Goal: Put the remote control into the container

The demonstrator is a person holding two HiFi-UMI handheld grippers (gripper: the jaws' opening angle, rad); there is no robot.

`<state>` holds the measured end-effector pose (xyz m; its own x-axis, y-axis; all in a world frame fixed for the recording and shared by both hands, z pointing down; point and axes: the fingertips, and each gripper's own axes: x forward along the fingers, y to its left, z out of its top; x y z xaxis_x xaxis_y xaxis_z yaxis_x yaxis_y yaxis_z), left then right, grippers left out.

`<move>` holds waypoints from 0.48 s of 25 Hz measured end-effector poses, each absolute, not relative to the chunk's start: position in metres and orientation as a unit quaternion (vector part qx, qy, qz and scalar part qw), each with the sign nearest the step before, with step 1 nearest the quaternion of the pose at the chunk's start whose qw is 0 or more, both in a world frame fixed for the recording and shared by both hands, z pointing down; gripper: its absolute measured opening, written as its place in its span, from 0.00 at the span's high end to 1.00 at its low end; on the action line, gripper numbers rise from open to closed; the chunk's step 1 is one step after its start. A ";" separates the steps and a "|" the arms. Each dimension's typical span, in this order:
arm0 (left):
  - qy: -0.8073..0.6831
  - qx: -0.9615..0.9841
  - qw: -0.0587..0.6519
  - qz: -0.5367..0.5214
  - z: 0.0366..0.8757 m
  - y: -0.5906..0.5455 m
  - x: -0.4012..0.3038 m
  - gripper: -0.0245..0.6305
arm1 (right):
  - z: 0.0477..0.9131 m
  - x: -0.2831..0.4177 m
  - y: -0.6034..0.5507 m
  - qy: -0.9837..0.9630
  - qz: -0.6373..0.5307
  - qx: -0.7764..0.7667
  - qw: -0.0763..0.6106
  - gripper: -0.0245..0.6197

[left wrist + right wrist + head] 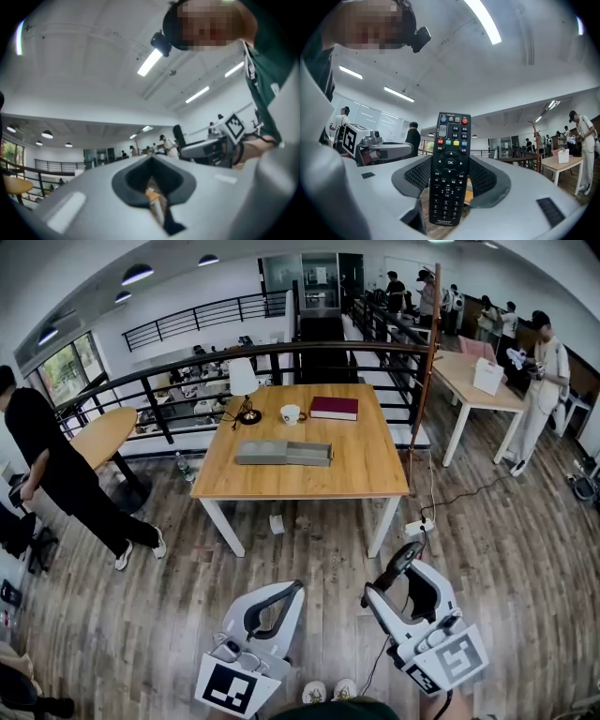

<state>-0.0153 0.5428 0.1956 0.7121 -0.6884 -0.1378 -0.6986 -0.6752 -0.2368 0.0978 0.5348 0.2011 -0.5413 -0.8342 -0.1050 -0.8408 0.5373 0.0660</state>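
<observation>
In an open room with a wood floor [497, 559], a person stands back from a wooden table [366, 470], holding a gripper in each hand, both low in the head view. The right gripper [451, 158] is clamped on a black remote control [450, 183], with its two padded jaws spread wide and pressing on the remote's long edges. The remote stands upright between them, its buttons facing the gripper's camera and the red power button at the top. Gripping it across its width probably keeps it from swinging while it is carried, and leaves one end free to enter the container first. The left gripper [151, 159] has its jaws closed together with nothing between them. It looks idle, held beside the right one and out of the way.

The container [281, 458], a long, low grey box, lies near the middle of the table, well apart from both grippers, so the remote is not yet delivered. Behind it on the table are a lamp [244, 381], a cup [292, 414] and a dark red book [335, 408].

From here the head view does not show whether the container is open on top, or what is inside it. The gripper's body cuts off the remote's lower end in the right gripper view. In the head view only a dark shape at that gripper's tip hints at the remote. A tan sliver shows below the left gripper's closed jaws, too blurred to identify.
</observation>
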 end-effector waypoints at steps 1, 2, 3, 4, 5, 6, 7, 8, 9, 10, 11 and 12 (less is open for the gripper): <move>0.381 -0.914 0.137 0.020 0.195 0.542 -0.014 0.97 | 0.202 0.098 0.534 0.877 0.054 -0.477 0.029 0.56; 0.382 -0.913 0.138 0.021 0.194 0.541 -0.013 0.97 | 0.203 0.098 0.534 0.877 0.053 -0.476 0.028 0.56; 0.383 -0.913 0.140 0.020 0.193 0.540 -0.011 0.97 | 0.203 0.098 0.533 0.878 0.053 -0.474 0.027 0.56; 0.384 -0.912 0.142 0.018 0.193 0.539 -0.009 0.97 | 0.204 0.098 0.533 0.880 0.053 -0.472 0.025 0.56; 0.385 -0.912 0.142 0.016 0.193 0.538 -0.007 0.97 | 0.205 0.097 0.532 0.881 0.053 -0.469 0.023 0.56; 0.387 -0.911 0.142 0.015 0.194 0.537 -0.006 0.97 | 0.207 0.097 0.531 0.883 0.052 -0.466 0.022 0.56; 0.389 -0.910 0.140 0.015 0.195 0.536 -0.005 0.97 | 0.208 0.096 0.530 0.884 0.051 -0.464 0.020 0.56; 0.391 -0.910 0.139 0.015 0.197 0.534 -0.004 0.97 | 0.210 0.096 0.529 0.886 0.050 -0.461 0.020 0.56; 0.395 -0.908 0.137 0.014 0.199 0.533 -0.004 0.97 | 0.212 0.096 0.527 0.888 0.049 -0.457 0.019 0.56; 0.398 -0.907 0.135 0.013 0.200 0.531 -0.004 0.97 | 0.214 0.096 0.526 0.890 0.048 -0.453 0.017 0.56; 0.402 -0.906 0.133 0.012 0.201 0.530 -0.004 0.97 | 0.215 0.096 0.525 0.892 0.049 -0.450 0.015 0.56; 0.406 -0.904 0.132 0.011 0.202 0.528 -0.004 0.97 | 0.216 0.096 0.523 0.894 0.049 -0.446 0.013 0.56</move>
